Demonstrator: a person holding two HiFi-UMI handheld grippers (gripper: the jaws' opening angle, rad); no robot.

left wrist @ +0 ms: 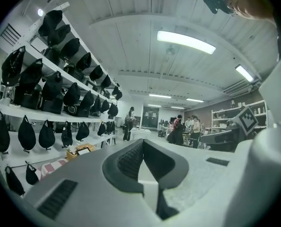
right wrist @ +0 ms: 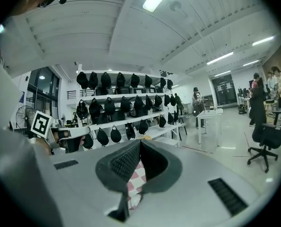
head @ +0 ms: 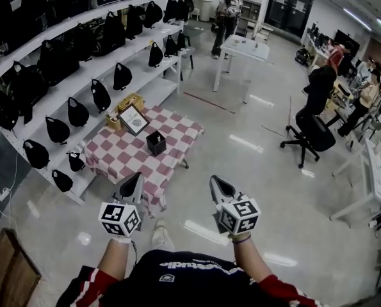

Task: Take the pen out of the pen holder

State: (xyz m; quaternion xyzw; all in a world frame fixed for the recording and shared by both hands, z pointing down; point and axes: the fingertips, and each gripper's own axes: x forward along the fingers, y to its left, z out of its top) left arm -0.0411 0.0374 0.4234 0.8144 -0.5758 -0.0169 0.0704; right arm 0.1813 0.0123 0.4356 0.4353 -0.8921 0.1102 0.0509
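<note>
A small black pen holder (head: pixel 155 142) stands on a low table with a red-and-white checked cloth (head: pixel 123 155), well ahead of both grippers. No pen can be made out in it at this size. My left gripper (head: pixel 137 176) hovers near the table's front edge, jaws shut and empty. Level with it and to the right, over the floor, my right gripper (head: pixel 214 180) is also shut and empty. In the left gripper view the left gripper (left wrist: pixel 142 141) has its tips together. In the right gripper view the checked cloth (right wrist: pixel 136 179) shows through the hollow below the right gripper (right wrist: pixel 140 142) tips.
A framed picture (head: pixel 133 119) and a wooden box (head: pixel 130 102) sit at the table's back. White shelves (head: pixel 62 107) of black bags run along the left. A white table (head: pixel 243 48), an office chair (head: pixel 312 135) and several people stand farther off. A cardboard box (head: pixel 11 272) lies at lower left.
</note>
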